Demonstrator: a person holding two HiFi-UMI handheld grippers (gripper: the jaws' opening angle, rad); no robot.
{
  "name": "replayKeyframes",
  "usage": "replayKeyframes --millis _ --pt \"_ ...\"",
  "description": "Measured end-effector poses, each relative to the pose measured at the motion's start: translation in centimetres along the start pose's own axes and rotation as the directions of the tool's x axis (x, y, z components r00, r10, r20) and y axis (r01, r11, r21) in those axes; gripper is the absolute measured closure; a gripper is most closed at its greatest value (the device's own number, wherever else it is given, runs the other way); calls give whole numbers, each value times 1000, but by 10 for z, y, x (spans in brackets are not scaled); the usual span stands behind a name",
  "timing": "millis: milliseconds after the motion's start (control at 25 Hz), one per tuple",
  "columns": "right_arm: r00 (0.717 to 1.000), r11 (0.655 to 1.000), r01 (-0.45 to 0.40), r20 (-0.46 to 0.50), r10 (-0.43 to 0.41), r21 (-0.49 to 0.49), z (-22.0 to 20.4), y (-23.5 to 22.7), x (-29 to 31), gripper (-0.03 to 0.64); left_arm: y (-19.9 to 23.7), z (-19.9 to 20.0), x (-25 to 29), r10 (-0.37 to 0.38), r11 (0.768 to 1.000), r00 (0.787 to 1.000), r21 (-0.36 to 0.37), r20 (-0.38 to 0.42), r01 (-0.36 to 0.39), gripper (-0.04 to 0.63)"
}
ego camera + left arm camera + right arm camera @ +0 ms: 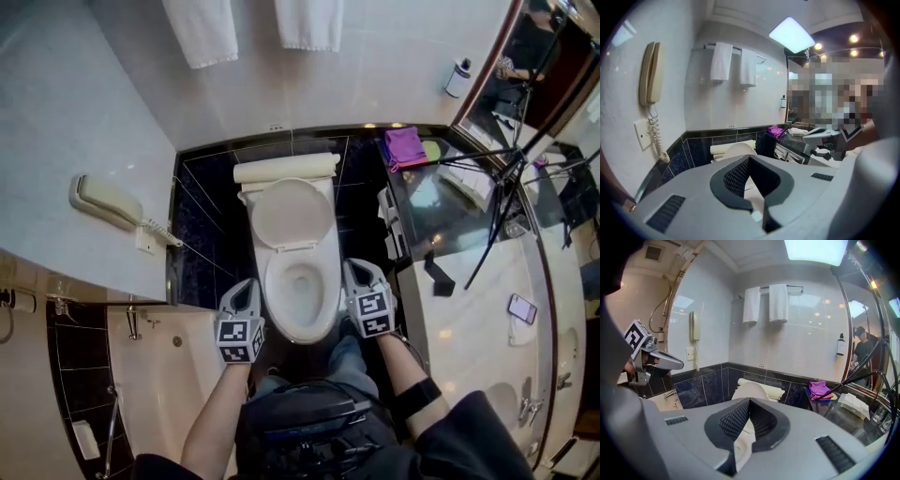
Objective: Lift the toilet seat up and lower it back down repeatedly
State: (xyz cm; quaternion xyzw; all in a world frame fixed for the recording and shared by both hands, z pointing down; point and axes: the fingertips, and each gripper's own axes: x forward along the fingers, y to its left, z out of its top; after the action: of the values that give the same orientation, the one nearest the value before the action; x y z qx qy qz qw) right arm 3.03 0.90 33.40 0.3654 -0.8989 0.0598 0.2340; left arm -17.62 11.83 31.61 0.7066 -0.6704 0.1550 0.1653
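The left gripper [247,289] and right gripper [357,272], ribbed black pads [733,420] pressed together, empty, flank the glossy white oval toilet [323,302].

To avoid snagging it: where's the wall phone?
Head view, left side: the wall phone hangs on the white wall, left of the toilet and beyond the left gripper.

Left tongs [246,291] and right tongs [362,274] are held side by side, well apart, at similar height. Both point forward and somewhat down. Left jaws are together at the tips; right jaws likewise. A marker cube [234,339] sits behind each pair of jaws, toward the wrist. Left forearm [214,422] is bare and runs back from the left tongs. Right forearm [405,361] carries a dark band [417,397] behind the right tongs.
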Motion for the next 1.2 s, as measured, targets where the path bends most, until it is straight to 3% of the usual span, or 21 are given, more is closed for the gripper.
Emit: replayKeyframes --millis 320,1120,1200 --pt "999 999 36 -2 -36 14 -5 -18 -21 600 12 14 -13 21 999 999 -29 29 -21 595" --pt "996 996 67 -58 -63 65 -26 -30 -3 597 6 13 5 -2 1000 999 19 35 1 595" --pt "996 994 69 -70 -63 82 -31 -31 3 573 6 12 10 -10 1000 999 28 31 9 595"
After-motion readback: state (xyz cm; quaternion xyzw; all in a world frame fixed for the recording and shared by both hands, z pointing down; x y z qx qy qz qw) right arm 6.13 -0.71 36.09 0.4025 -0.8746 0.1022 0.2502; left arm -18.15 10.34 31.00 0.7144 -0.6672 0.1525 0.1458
